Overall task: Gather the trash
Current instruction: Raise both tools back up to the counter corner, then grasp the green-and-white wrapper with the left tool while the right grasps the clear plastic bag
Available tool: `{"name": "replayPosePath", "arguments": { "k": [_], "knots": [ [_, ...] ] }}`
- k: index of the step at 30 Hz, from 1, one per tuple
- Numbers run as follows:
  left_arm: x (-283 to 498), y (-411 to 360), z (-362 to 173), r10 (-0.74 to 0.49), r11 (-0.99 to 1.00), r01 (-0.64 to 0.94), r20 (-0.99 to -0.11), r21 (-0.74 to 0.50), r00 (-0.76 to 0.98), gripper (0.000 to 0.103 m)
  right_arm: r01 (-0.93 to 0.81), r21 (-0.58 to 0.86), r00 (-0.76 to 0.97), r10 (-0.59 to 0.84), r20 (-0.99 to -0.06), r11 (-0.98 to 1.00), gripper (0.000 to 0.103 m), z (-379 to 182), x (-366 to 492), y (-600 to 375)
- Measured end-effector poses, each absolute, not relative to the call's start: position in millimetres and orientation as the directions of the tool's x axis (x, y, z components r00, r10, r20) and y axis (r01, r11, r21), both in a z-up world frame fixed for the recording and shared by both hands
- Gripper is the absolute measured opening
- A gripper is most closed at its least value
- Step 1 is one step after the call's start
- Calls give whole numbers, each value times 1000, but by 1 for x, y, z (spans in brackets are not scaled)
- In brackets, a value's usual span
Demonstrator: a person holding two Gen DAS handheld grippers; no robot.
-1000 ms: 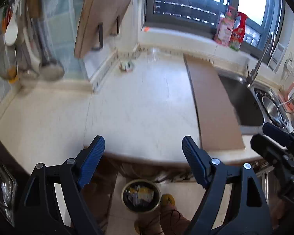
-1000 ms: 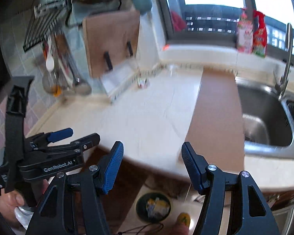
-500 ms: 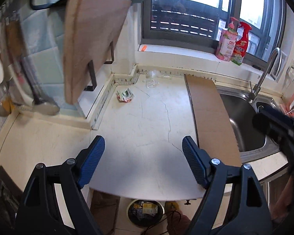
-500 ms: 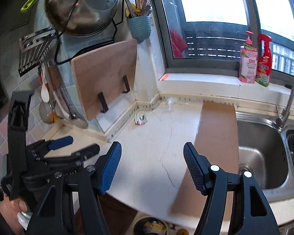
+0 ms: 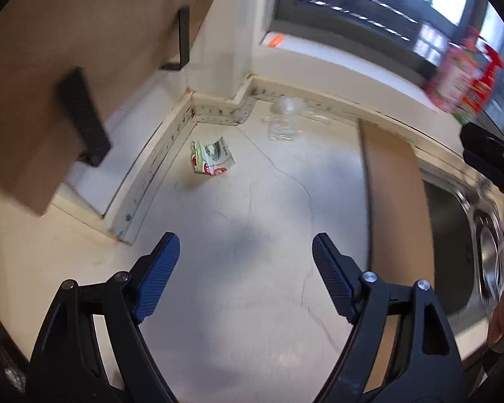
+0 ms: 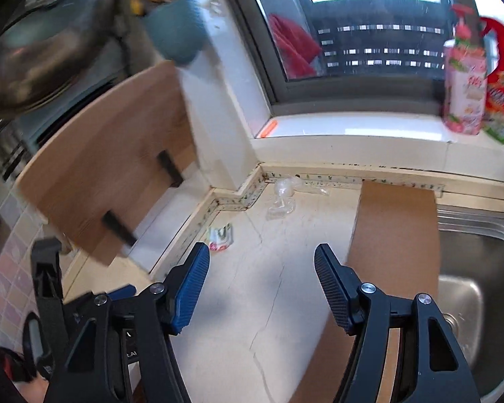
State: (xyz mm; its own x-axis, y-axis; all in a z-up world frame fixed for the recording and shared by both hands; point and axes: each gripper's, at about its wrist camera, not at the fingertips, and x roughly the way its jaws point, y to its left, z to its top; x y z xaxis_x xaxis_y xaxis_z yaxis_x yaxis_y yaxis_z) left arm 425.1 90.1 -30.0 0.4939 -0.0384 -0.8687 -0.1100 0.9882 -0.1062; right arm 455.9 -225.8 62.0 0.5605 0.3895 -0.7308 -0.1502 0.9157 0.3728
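A crumpled green, white and red wrapper (image 5: 211,156) lies on the pale counter near the back left corner; it also shows in the right wrist view (image 6: 221,236). A crumpled clear plastic piece (image 5: 284,119) lies against the back wall, also seen in the right wrist view (image 6: 282,198). My left gripper (image 5: 245,265) is open and empty above the counter, short of the wrapper. My right gripper (image 6: 262,275) is open and empty, over the counter to the right of the left one.
A brown board (image 5: 394,201) lies along the sink (image 6: 477,268). A wooden cutting board (image 6: 111,168) hangs on a rack at the left. Two bottles (image 6: 467,80) stand on the window sill. A pot lid (image 6: 47,43) and blue cup (image 6: 178,30) hang above.
Both grippers have moved forward from the counter's front edge over the counter, toward the back corner. The wrapper and clear plastic are now much closer. The floor bin has left view.
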Motion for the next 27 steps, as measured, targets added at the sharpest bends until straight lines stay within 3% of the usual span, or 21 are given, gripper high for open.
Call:
{"name": "replayPosePath", "arguments": {
  "k": [12,27],
  "knots": [
    [531,111,-120,54,943,-324,-918,-83,393,79,-169,475,415,500,-760,864,67,-66,610,-222],
    [580,132,-150,6,924,-362,-941,-124,339,79,-97,531,301,533,-791,842,62,-169,690,-174]
  ]
}}
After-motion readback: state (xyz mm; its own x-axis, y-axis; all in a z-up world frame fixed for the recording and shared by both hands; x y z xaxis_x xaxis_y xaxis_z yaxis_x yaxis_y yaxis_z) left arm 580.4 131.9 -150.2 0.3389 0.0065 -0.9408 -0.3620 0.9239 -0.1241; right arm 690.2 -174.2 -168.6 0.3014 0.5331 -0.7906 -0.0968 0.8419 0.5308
